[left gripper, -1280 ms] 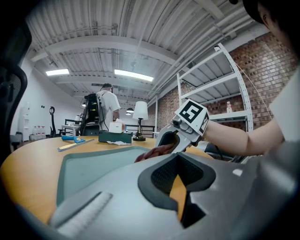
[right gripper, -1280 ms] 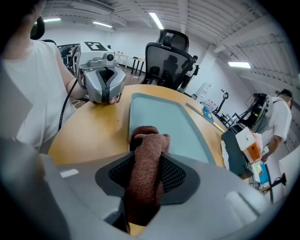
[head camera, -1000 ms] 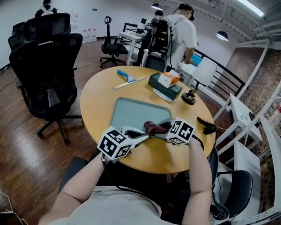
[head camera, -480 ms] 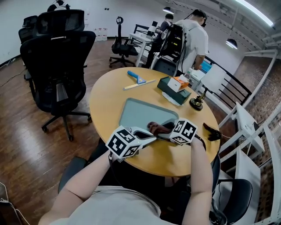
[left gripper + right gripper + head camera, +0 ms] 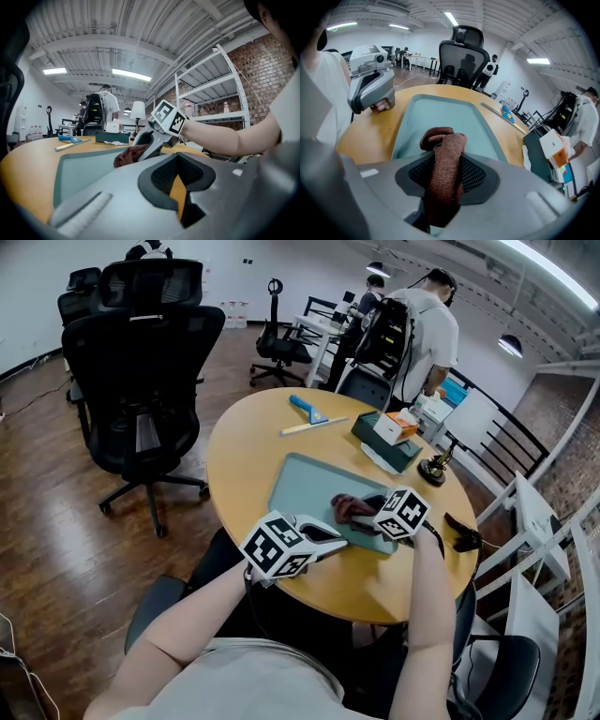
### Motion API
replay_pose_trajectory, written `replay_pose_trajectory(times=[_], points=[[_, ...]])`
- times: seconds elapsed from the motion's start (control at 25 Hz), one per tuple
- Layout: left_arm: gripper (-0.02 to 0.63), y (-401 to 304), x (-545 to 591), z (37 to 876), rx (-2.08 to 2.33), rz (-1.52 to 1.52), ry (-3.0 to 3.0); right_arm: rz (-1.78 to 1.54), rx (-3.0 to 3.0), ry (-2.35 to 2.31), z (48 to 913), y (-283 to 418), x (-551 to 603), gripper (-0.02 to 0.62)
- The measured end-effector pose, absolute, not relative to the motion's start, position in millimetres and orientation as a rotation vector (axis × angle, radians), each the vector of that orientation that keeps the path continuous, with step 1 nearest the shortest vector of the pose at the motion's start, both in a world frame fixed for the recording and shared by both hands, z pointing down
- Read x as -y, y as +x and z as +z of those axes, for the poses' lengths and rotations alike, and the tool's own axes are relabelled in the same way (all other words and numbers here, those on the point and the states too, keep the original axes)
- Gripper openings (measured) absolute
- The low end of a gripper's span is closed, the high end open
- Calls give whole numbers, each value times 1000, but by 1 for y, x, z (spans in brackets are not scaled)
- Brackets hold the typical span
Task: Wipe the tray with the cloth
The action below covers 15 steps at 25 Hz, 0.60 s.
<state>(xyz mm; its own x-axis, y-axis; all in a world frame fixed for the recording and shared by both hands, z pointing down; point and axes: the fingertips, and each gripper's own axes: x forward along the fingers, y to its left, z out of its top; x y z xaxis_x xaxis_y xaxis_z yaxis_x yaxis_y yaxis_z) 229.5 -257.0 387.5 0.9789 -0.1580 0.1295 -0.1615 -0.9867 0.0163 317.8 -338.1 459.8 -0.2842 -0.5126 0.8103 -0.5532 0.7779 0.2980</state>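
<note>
While the left hand-held gripper (image 5: 323, 533) stays parked on the bench (image 5: 239, 442) by the near edge of the tray (image 5: 305, 484), the right hand-held gripper (image 5: 364, 515) has slid a short way across the tray floor in the last second. It took the cloth (image 5: 349, 507) with it. That reads as a wiping stroke under way, with most of the teal surface beyond likely not yet covered. In the head view the marker cube (image 5: 401, 513) hides the grip. The right gripper view settles it: the jaws are clenched on the brown cloth, whose bunched end lies ahead on the tray. The left gripper view shows the cloth from the side, low against the tray. It also shows its own jaws a narrow slit apart with only bench colour through the gap, so released. Whether that gripper touches the tray rim is unclear.
</note>
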Motion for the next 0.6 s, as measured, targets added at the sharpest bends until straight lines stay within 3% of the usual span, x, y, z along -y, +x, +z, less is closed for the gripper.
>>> replay_pose_trajectory(times=[0.6], points=[[321,231,262,387,276,205,3096,22,1797,1077,459,376,429,136]])
